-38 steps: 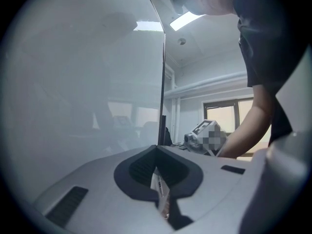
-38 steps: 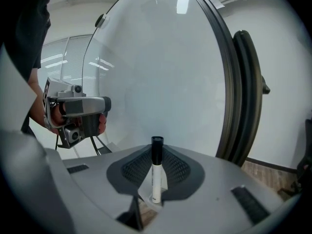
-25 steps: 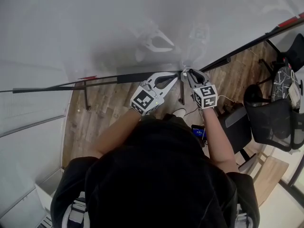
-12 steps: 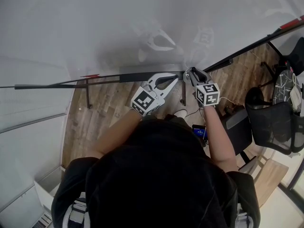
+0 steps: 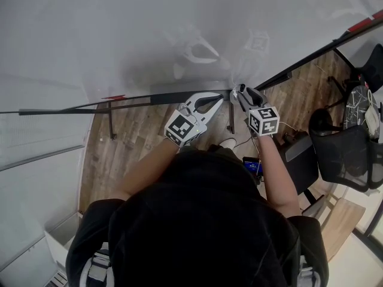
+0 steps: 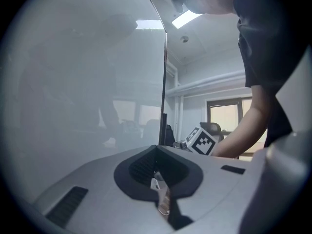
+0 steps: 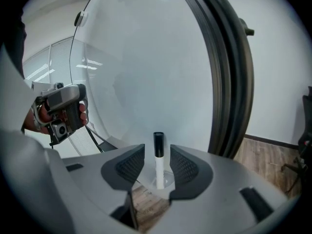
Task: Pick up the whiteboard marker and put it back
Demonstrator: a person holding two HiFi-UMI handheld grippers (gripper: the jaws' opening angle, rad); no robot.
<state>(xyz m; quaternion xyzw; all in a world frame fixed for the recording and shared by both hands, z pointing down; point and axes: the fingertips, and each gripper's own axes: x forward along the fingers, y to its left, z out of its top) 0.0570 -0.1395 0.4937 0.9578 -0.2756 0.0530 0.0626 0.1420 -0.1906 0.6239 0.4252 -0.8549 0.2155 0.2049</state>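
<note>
The whiteboard marker (image 7: 158, 165), white with a black cap, stands on end between my right gripper's (image 7: 157, 151) pads, its lower end in a small clear round piece. The jaws are opening, with a gap on each side of the marker, so the pads do not press it. In the head view the right gripper (image 5: 238, 92) points at the whiteboard's dark tray rail (image 5: 173, 96); the marker is too small to make out there. Just to its left my left gripper (image 5: 222, 97) is shut and holds nothing, its tips (image 6: 157, 151) meeting close to the board.
The whiteboard (image 5: 149, 34) fills the far side. A red marker (image 5: 112, 97) lies on the rail at the left. Black office chairs (image 5: 344, 151) stand on the wood floor at the right. A board leg (image 5: 109, 124) drops below the rail.
The right gripper has rolled slightly and edged a little to the right, and its jaws look wider. The left gripper has stayed where it was.
</note>
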